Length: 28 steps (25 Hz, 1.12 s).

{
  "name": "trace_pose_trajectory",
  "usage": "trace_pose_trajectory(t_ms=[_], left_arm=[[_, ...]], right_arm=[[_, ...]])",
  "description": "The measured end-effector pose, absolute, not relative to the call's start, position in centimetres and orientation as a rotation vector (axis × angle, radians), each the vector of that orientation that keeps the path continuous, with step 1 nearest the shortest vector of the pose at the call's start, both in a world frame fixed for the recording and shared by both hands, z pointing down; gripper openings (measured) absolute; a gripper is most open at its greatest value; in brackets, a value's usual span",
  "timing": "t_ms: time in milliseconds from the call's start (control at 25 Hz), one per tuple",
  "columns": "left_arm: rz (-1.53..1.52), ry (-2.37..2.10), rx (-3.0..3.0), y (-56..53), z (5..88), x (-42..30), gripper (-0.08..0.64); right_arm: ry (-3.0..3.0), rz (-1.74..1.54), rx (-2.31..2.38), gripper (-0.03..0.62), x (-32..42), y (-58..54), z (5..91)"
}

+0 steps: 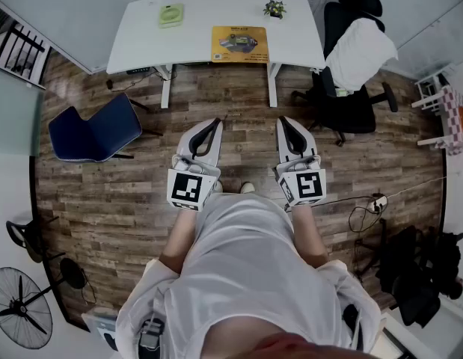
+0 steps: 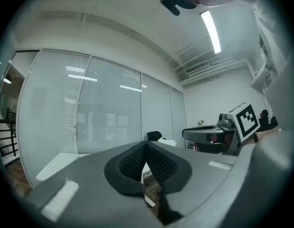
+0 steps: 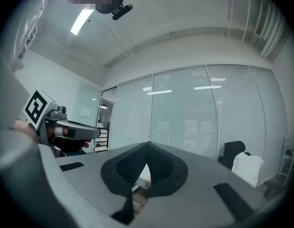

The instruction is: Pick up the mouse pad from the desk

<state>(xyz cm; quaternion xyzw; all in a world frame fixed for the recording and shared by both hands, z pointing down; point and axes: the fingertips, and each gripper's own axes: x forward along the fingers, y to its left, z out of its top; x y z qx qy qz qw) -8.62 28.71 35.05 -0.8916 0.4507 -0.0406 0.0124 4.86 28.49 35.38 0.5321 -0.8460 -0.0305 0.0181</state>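
You wear a white short-sleeved shirt (image 1: 246,268). Your left hand-held gripper (image 1: 214,124) and right hand-held gripper (image 1: 285,123) are light grey with black ribbed pads (image 2: 132,163), each carrying a black-and-white square-marker cube (image 1: 188,188).

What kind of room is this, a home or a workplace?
Most likely an office. A white desk stands against the wall, a black swivel chair sits beside it, and the gripper views show glass partitions with blinds.
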Motion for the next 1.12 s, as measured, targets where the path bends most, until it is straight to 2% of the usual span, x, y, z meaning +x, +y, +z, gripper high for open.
trace_pose_trajectory(t_ms=[1120], left_arm=[[-0.240,1.516,-2.720,29.0,36.5,-4.3,-0.003]], right_arm=[[-2.732,-0.021,1.577,0.002,10.2,28.2,36.4]])
